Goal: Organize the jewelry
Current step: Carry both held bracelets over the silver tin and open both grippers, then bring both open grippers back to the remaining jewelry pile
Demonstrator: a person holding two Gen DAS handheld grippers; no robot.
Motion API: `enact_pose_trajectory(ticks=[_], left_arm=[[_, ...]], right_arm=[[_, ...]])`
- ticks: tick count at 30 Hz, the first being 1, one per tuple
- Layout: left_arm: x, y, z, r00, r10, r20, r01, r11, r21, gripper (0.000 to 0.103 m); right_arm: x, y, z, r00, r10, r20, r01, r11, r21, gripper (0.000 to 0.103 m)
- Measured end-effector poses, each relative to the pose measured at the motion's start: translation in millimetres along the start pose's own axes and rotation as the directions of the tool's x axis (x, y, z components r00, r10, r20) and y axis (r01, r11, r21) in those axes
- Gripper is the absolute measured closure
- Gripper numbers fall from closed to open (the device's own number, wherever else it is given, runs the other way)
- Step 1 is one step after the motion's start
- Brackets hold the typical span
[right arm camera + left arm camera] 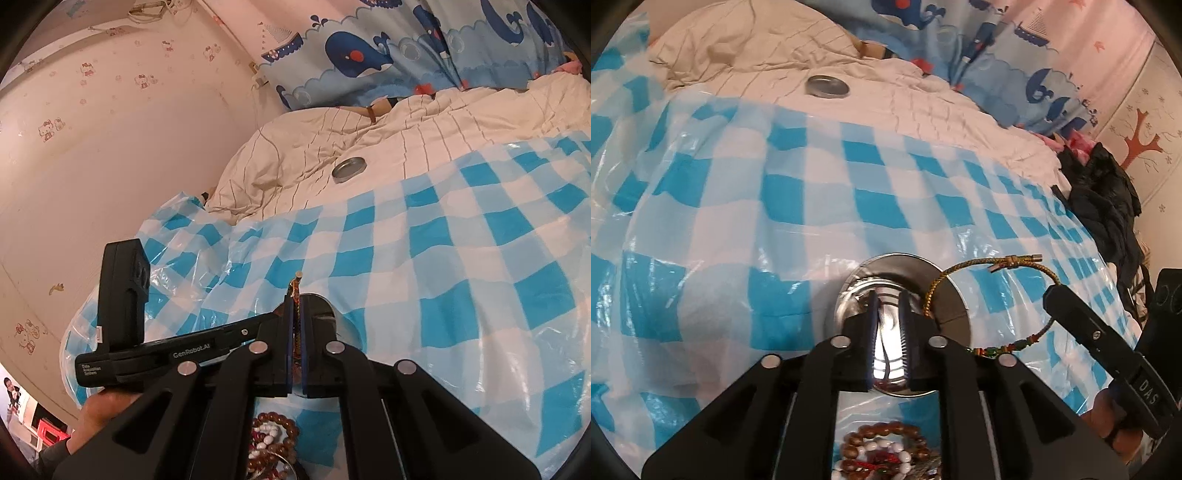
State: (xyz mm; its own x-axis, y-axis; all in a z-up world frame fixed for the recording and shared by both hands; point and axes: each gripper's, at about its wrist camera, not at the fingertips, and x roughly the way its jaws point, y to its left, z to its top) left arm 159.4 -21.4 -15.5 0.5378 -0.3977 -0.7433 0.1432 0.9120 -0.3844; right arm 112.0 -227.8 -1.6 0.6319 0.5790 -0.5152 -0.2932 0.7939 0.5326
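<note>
A braided cord bracelet is held in the closed jaws of the right gripper, its loop hanging in the air over the rim of a round metal tin that stands on the blue-checked plastic sheet spread over the bed. The left gripper is poised above the tin's shiny bowl with its jaws narrowly parted and nothing gripped between them. A heap of bead bracelets lies on the sheet just in front of the tin, and what looks like the tin's lid rests well apart on the striped bedding.

Several slips can be foreseen. If the cord is let go while half its loop hangs outside the rim, it would likely drape over the edge or slide onto the sheet — the plastic looks slick. The tin sits on soft, yielding bedding, so a nudge from either gripper could tip or shift it. The dangling loop could also be snagged on the left gripper's fingers, which are close beside it — and the cord dragged off course.
</note>
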Motion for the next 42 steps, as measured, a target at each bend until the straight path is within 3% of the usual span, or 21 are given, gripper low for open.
enact_pose_trajectory(ticks=[5,6,8,13,15,20,25,29,35,40,42], left_arm=[[-17.5,8.6,2.8,0.999,0.006,0.040,-0.005,1.000,-0.031,0.072],[-22.1,10.6,2.8,0.999,0.010,0.048,-0.008,0.999,-0.038,0.069],[-29.9,14.8,2.1,0.998,0.020,0.055,-0.017,0.999,-0.052,0.066],[-46.4,20.1,-9.5,0.995,0.078,0.057,-0.075,0.996,-0.050,0.056],[-51.3,18.3,-17.5,0.991,0.119,0.057,-0.118,0.993,-0.026,0.046],[-61.4,16.0,-40.3,0.981,0.187,0.051,-0.188,0.982,0.024,0.030],[-64.2,15.7,-54.5,0.973,0.226,0.037,-0.228,0.972,0.056,0.027],[-71.5,9.5,-64.1,0.965,0.259,0.051,-0.262,0.961,0.082,0.025],[-89.3,-10.0,-80.4,0.934,0.332,0.128,-0.351,0.921,0.170,0.016],[-94.6,-12.9,-79.9,0.923,0.355,0.146,-0.379,0.904,0.199,0.016],[-96.9,-10.8,-78.9,0.923,0.354,0.147,-0.378,0.905,0.194,0.015]], right_arm=[[23.0,2.5,-3.8,0.998,0.006,-0.064,-0.004,1.000,0.023,0.096],[30.8,4.5,-6.7,0.994,-0.043,-0.102,0.044,0.999,0.003,0.076],[34.8,5.6,-12.5,0.989,-0.104,-0.109,0.102,0.995,-0.020,0.058],[20.2,12.0,-10.4,0.989,-0.138,-0.059,0.134,0.989,-0.054,0.053],[12.1,11.5,-8.9,0.989,-0.142,-0.047,0.140,0.989,-0.048,0.047],[7.7,5.2,-13.4,0.982,-0.165,-0.089,0.165,0.986,-0.009,0.037],[1.0,13.1,-28.8,0.964,-0.209,-0.164,0.199,0.977,-0.074,0.033],[-14.3,20.1,-44.1,0.946,-0.266,-0.186,0.238,0.958,-0.161,0.023],[-32.4,23.4,-65.1,0.924,-0.318,-0.211,0.270,0.936,-0.226,0.019],[-29.3,26.9,-68.3,0.919,-0.320,-0.231,0.267,0.935,-0.234,0.018],[-26.0,30.4,-68.8,0.919,-0.317,-0.236,0.260,0.934,-0.244,0.013]])
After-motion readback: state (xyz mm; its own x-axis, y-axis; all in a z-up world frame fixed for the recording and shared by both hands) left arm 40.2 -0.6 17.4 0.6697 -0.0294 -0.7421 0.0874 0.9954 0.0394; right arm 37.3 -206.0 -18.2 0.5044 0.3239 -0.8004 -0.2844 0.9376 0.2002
